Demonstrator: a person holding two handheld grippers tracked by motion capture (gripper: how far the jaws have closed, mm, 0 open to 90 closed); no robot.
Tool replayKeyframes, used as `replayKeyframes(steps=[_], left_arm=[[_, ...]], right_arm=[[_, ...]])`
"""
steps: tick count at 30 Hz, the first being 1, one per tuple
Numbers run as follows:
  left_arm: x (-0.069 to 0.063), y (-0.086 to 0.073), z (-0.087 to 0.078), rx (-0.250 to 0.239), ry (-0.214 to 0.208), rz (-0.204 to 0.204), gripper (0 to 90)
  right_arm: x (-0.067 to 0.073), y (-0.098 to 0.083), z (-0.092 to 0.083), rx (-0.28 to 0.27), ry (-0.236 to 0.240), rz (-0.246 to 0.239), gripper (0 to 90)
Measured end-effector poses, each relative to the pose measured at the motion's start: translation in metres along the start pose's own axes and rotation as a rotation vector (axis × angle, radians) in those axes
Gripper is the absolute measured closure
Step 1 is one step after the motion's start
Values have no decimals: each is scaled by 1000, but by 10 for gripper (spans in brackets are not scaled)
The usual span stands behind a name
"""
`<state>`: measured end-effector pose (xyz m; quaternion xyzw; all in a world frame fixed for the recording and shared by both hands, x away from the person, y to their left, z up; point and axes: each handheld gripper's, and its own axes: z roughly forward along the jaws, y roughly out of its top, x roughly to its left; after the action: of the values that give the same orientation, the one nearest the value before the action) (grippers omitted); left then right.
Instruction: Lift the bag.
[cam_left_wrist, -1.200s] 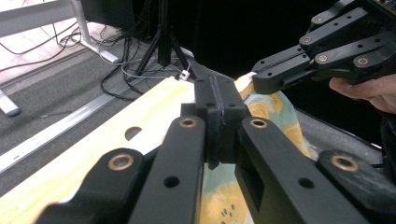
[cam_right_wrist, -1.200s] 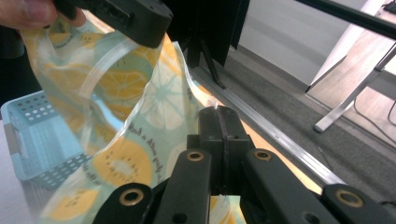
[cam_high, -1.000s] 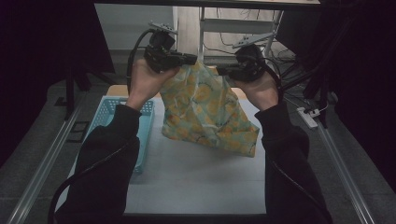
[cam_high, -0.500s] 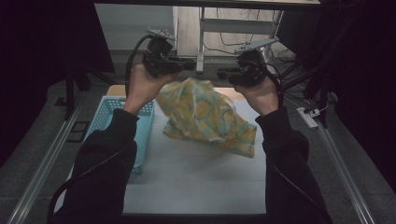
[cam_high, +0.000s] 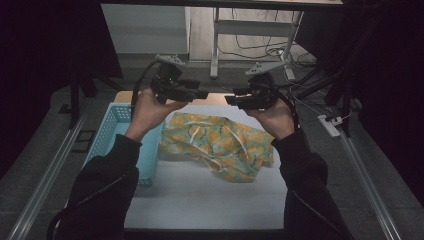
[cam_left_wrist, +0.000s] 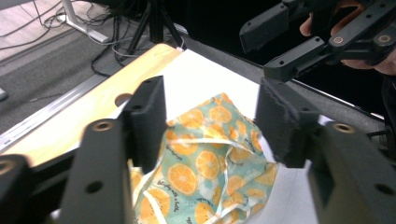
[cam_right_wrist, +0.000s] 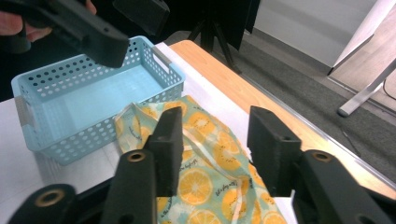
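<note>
Cloth (cam_high: 220, 145) printed with orange slices lies crumpled just right of the blue basket (cam_high: 117, 137). Your left gripper (cam_high: 202, 94) and right gripper (cam_high: 231, 100), jaws just opened and empty, hover above. It's light, limp; pinch its white-piped edge.

Black chunky left gripper (cam_high: 200, 94) and right gripper (cam_high: 233, 100), brass-ringed screw holes, grey three-cornered top plates, trailing black cables, dark sleeves.

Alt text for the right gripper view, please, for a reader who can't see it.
The right tongs, jaws apart and just opened with nothing between them, hang over an orange-print cloth lying crumpled on the white table. A light blue perforated basket sits empty beside the cloth.
</note>
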<state>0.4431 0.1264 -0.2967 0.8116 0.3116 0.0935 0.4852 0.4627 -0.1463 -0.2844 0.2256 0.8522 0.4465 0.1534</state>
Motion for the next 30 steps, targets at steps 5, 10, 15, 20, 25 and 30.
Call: replayKeyframes(steps=[5,10,15,20,25,30], left_arm=[[-3,-21,7,20,16,7,291],[-3,-43,12,25,26,-12,214],[-3,-64,16,41,37,-34,127],[-5,-83,16,67,45,-36,84],[-7,-101,14,82,49,-46,50],[-9,-121,11,80,37,-70,24]], right_arm=[[7,-17,5,-6,3,2,410],[13,-32,8,-26,10,10,316],[18,-46,11,-43,24,32,230],[23,-60,14,-47,13,40,166],[29,-74,18,-49,22,44,121],[36,-90,22,-40,24,43,79]])
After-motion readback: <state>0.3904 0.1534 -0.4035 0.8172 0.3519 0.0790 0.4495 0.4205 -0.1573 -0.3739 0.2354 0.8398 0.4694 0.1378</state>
